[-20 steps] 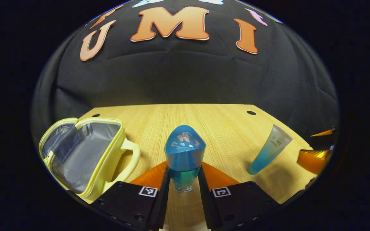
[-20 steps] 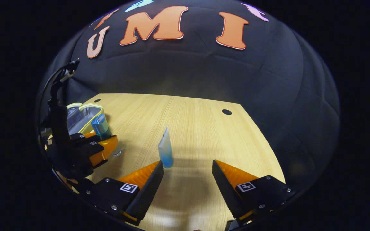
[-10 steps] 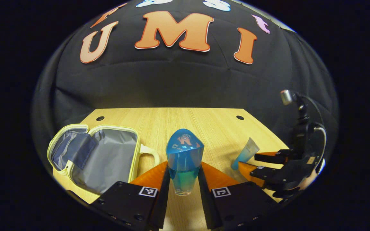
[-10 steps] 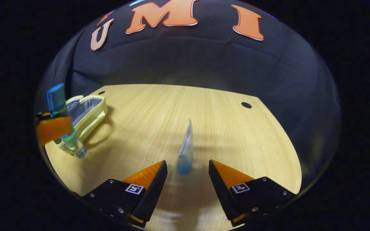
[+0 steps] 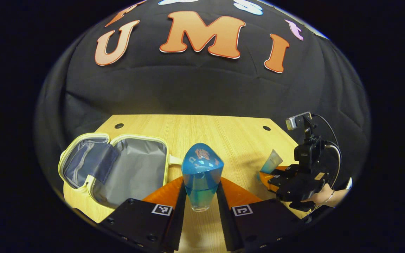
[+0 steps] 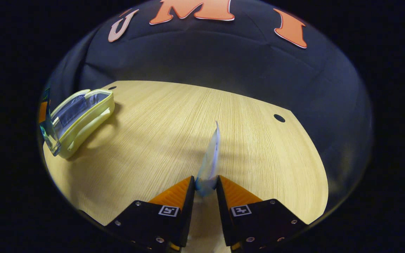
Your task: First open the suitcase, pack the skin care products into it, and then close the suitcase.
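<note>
My left gripper [image 5: 199, 196] is shut on a blue-capped bottle [image 5: 201, 175] of blue liquid, held upright above the table. To its left the pale yellow suitcase [image 5: 118, 165] lies open, its grey lining showing. My right gripper [image 6: 204, 188] is shut on the lower end of a translucent blue-and-white tube [image 6: 211, 160] standing on the table. In the left gripper view the right gripper [image 5: 287, 179] and the hand holding it sit at the right, with the tube [image 5: 271, 162] between its fingers. In the right gripper view the suitcase [image 6: 79, 117] lies far left.
The wooden table [image 6: 174, 133] has small round holes near its far corners [image 6: 279, 118]. Black cloth wall rises behind the table. In the right gripper view, part of the held bottle [image 6: 49, 135] shows at the far left edge beside the suitcase.
My right gripper has closed on the tube, which stood loose between its open fingers before. My left gripper has carried the bottle left, closer to the open suitcase.
</note>
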Motion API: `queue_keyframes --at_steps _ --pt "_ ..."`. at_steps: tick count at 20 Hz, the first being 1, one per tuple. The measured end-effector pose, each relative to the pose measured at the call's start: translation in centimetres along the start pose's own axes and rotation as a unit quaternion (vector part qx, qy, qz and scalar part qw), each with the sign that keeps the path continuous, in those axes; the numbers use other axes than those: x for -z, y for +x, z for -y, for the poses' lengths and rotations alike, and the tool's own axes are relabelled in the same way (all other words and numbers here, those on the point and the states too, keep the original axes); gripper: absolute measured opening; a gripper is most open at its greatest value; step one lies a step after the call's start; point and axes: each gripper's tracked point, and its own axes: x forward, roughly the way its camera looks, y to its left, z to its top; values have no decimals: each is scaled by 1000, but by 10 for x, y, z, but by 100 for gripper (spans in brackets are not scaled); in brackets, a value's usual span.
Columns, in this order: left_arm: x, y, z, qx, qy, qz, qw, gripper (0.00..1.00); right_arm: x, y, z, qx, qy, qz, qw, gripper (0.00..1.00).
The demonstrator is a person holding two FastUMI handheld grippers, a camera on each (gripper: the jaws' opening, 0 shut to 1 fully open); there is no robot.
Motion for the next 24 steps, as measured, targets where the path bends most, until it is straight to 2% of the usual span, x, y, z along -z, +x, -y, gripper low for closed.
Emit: queue_keyframes --at_steps 3,4,5,11,12,13,14,18,24 --pt "-6 -20 -18 5 0 -12 1000 47 -13 -29 -16 -25 51 0 998 37" --pt "-11 -29 -28 9 1 -13 1000 47 -20 -39 -24 -35 68 2 997 33" --pt "-17 -36 -36 13 0 -14 1000 48 -28 -50 -32 -47 82 3 996 37" --pt "-39 -67 -108 18 16 -32 999 47 -87 -106 -93 -86 118 12 989 37" --pt "-39 -66 -122 19 21 -39 999 47 -96 -113 -106 -93 119 15 988 37" --pt "-37 -65 -144 20 24 -52 998 47 -109 -118 -125 -100 113 22 988 32" --pt "-36 -62 -160 21 25 -65 997 47 -115 -121 -137 -101 110 25 989 37" --pt "-18 -37 -208 32 19 -124 992 46 -121 -130 -183 -127 145 8 981 37" --pt "8 12 -226 52 21 -188 980 46 -118 -138 -207 -115 159 -10 981 37"
